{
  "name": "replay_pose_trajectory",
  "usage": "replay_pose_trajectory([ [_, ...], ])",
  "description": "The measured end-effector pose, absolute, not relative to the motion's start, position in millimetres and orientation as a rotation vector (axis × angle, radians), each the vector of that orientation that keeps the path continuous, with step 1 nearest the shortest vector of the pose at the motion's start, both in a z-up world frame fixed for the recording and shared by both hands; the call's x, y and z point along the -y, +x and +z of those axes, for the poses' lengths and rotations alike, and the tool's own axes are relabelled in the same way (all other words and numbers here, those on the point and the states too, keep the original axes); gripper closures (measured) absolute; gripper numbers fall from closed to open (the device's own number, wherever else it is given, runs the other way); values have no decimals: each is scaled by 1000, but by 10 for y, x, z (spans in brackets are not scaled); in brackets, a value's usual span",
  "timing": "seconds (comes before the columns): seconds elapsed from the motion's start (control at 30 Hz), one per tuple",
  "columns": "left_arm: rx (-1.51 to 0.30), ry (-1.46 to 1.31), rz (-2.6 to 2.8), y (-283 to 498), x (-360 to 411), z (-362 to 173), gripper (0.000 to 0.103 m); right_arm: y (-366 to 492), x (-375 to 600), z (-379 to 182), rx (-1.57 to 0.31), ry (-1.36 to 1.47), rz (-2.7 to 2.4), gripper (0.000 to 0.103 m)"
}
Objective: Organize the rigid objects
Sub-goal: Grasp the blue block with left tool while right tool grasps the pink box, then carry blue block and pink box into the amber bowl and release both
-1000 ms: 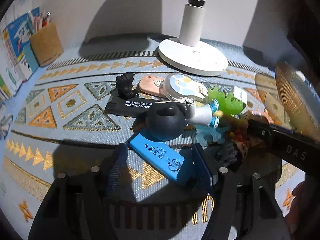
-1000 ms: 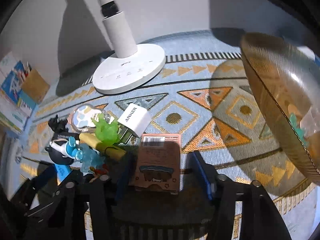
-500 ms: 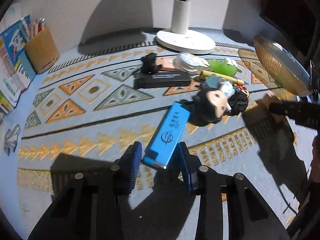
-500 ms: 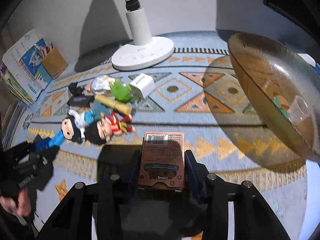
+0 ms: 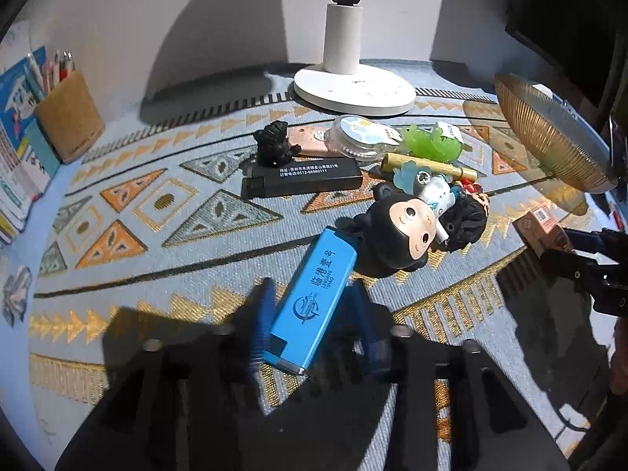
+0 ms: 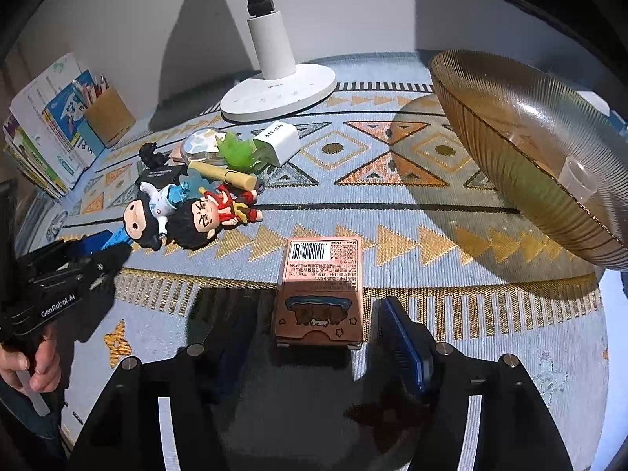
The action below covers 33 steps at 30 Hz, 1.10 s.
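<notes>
Left gripper [image 5: 310,314] clamped on the blue lighter [image 5: 314,298]: pads press its lower half, its upper end sticks out toward the black-haired figurine [image 5: 396,235], the jaws having just closed a little further. Right gripper [image 6: 314,333] released, jaws just widened; the pink box [image 6: 320,294] stands on the patterned cloth [image 6: 392,235] between the fingers, a gap on each side. Box lies well in front of the white lamp base [image 6: 278,96], lighter nearer the toy pile in front of that base.
</notes>
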<state>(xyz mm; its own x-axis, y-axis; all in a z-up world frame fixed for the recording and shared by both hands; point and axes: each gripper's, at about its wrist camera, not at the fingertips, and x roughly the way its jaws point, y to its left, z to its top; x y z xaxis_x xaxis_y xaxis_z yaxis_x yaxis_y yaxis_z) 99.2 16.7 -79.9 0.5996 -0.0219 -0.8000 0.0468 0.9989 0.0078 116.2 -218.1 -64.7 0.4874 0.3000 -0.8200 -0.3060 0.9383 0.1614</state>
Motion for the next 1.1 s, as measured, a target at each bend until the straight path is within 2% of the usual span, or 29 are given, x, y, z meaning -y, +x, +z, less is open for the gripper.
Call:
replay_pose_trajectory([
  [0.07,-920,17,-40,971,-176,-792,79,1164,2142,-649,-988,-26,352,39],
  [0.1,-918,16,-33,959,-174,-791,79,1161,2106,-650,-981,-45,334,44],
  [0.13,-916,11,-26,942,-184,-788,80,1156,2075,-653,-975,-67,318,54],
  [0.2,-911,-25,-22,896,-222,-774,80,1136,1994,-653,-958,-130,291,62],
  [0.37,-896,-117,-33,743,-373,-725,81,997,1791,-628,-945,-170,372,62],
  [0.7,-849,-119,-27,505,-384,-534,82,688,1489,-309,-867,-156,511,62],
  [0.9,-909,-90,-10,484,-364,-684,82,654,1598,-355,-886,-131,475,62],
  [1.1,-935,-17,38,486,-210,-796,73,648,1769,-393,-900,-96,447,62],
])
